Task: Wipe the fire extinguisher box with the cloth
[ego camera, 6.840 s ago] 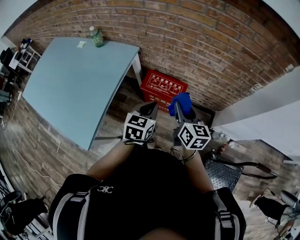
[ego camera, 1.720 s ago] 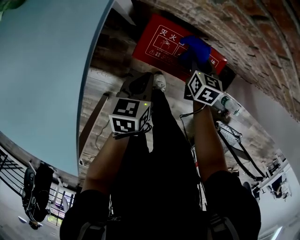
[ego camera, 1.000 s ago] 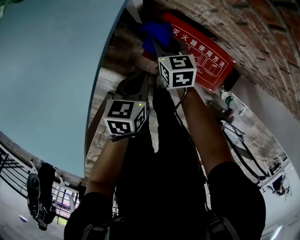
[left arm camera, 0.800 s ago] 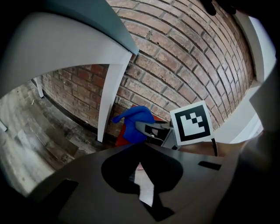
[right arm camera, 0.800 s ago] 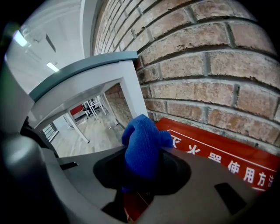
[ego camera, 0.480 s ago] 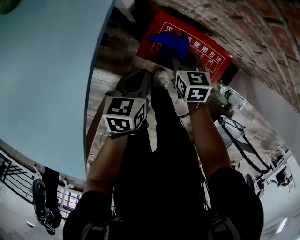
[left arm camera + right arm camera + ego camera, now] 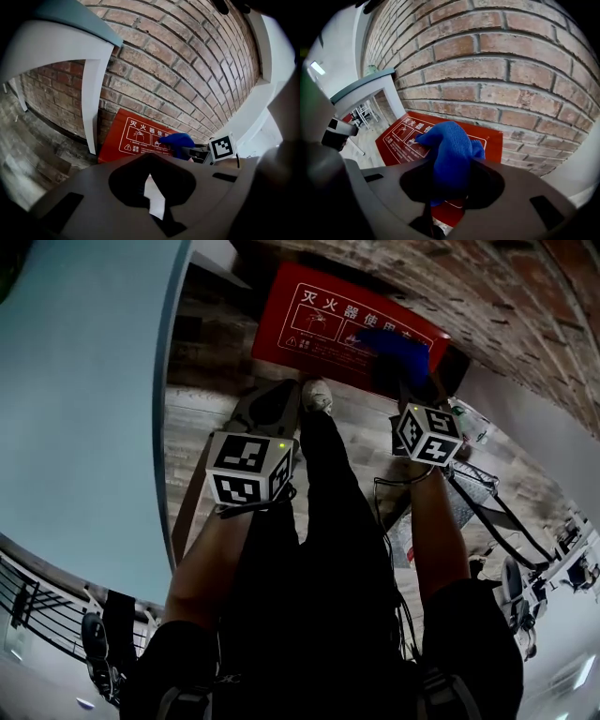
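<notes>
The red fire extinguisher box [image 7: 323,320] stands on the floor against the brick wall, its printed white instructions facing up. My right gripper [image 7: 410,382] is shut on a blue cloth [image 7: 398,352], which lies on the box's right end. In the right gripper view the blue cloth [image 7: 450,152] bulges out between the jaws over the red box [image 7: 401,136]. My left gripper [image 7: 274,411] hangs short of the box, over the floor, shut with nothing in it. From the left gripper view the red box [image 7: 129,138], the cloth [image 7: 177,140] and the right gripper's marker cube [image 7: 221,146] show ahead.
A light blue table [image 7: 75,409] fills the left, its white leg [image 7: 96,103] beside the box. The brick wall [image 7: 501,65] rises behind the box. The person's shoe [image 7: 317,395] rests on the wood floor near the box. A bottle [image 7: 466,416] and a metal frame [image 7: 487,512] lie at the right.
Over the last second the right gripper has swept the blue cloth across the box's top from its left end to its right end. The left gripper has hardly moved.
</notes>
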